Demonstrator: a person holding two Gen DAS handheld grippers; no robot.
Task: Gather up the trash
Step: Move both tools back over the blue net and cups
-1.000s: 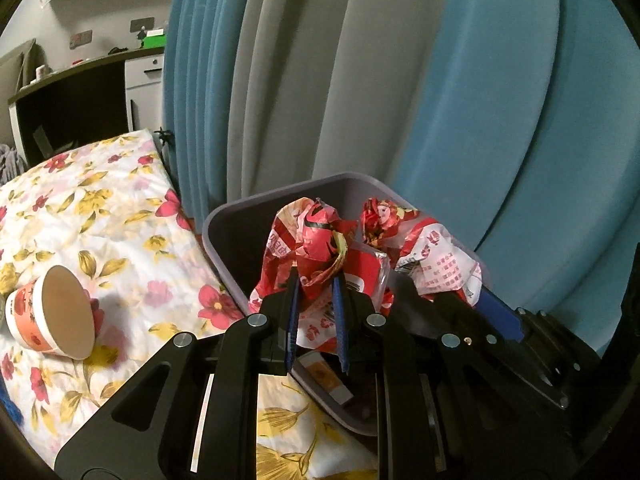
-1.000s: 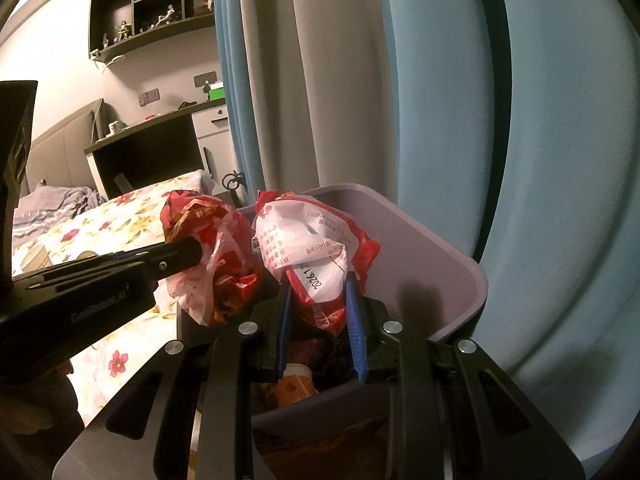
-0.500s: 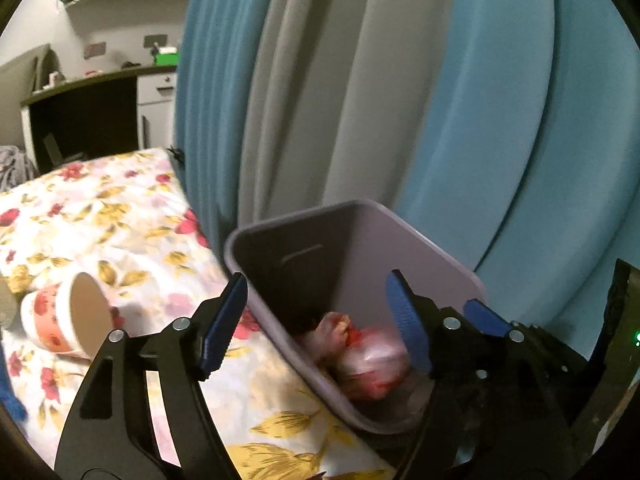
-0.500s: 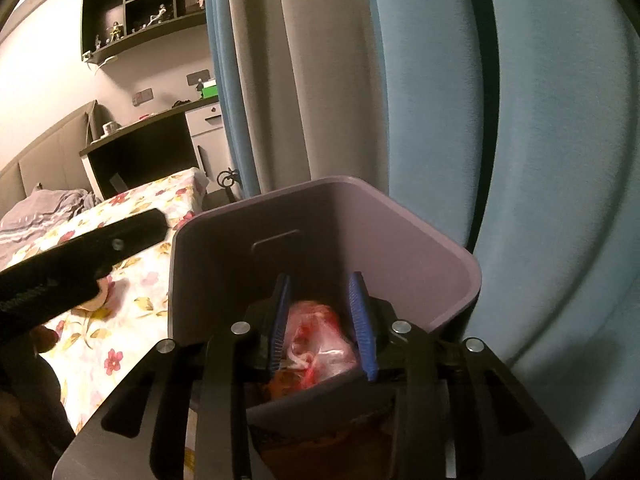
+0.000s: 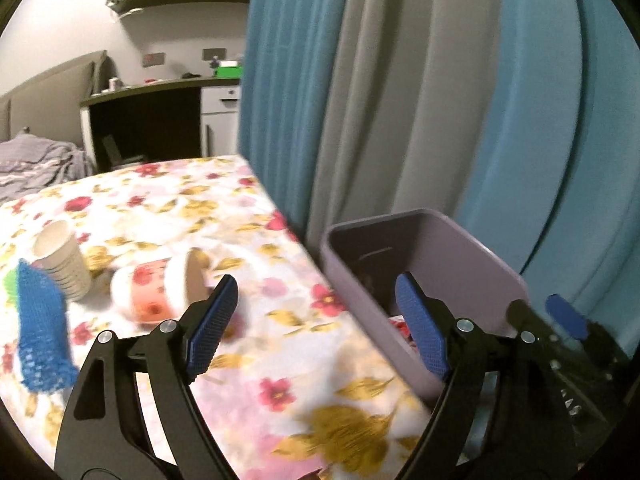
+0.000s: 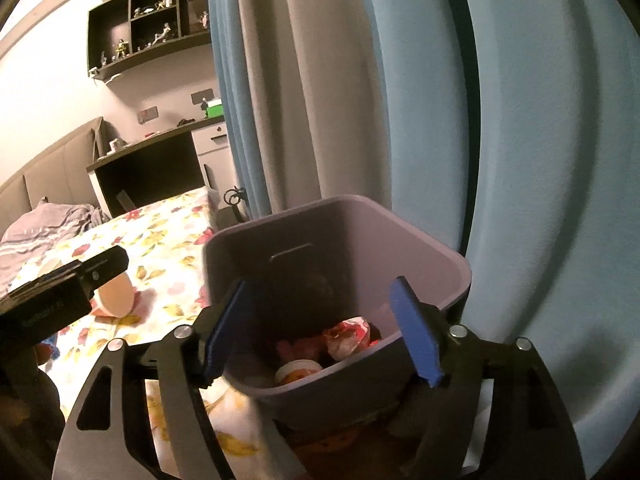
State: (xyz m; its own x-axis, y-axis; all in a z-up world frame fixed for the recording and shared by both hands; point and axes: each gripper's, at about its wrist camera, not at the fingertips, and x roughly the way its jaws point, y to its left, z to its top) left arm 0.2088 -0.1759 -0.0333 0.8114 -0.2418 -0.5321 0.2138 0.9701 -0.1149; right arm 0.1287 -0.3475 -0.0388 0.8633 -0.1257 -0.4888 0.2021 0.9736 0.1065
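The grey-purple trash bin (image 6: 440, 250) stands beside the floral-covered surface. In it lie crumpled red-and-white wrappers (image 6: 347, 336) and a small orange-topped tub (image 6: 298, 372). My right gripper (image 6: 320, 330) hovers over the bin's near rim; its jaws are opening and nothing is between them. My left gripper (image 5: 316, 320) hangs over the floral cloth just left of the bin (image 5: 472, 248), jaws opening and empty. A red-and-white paper cup (image 5: 156, 294) lies on its side ahead of the left finger; it also shows as the cup (image 6: 118, 294) in the right wrist view.
A stack of white paper cups (image 5: 60, 266) and a blue mesh item (image 5: 40, 332) lie on the floral cloth (image 5: 240, 392) at the left. Blue and grey curtains (image 5: 400, 100) hang behind the bin. A dark desk (image 5: 152, 120) stands at the back.
Both grippers have opened and let the red wrappers fall into the bin. My left gripper has swung left from over the bin toward the floral cloth and the cups.
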